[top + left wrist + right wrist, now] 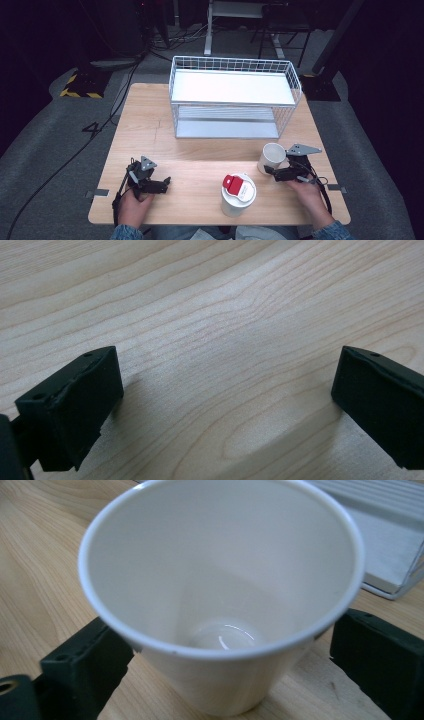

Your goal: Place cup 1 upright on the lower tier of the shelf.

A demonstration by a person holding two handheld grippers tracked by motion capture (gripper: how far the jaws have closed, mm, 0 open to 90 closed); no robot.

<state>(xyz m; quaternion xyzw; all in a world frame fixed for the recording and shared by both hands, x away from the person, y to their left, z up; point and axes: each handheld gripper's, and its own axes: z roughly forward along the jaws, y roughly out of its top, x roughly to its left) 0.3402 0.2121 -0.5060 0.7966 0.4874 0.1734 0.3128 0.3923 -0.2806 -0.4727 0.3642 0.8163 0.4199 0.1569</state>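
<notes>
The right gripper (272, 172) brackets the white cup (220, 595), fingers (85, 665) spread just wider than its body, apparently lining up a grasp. The left gripper (162, 184) rests low over bare desk (210, 315), spread wide and empty, likely waiting.

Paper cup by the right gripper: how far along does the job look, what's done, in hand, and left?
Done: nothing visibly; the wire rack's shelves hold nothing. In hand: the right gripper has its jaws on either side of the empty white paper cup, apparently not clamped yet. The left gripper is open over bare table. Left: gripping the cup; the lidded white container stands untouched.
</notes>
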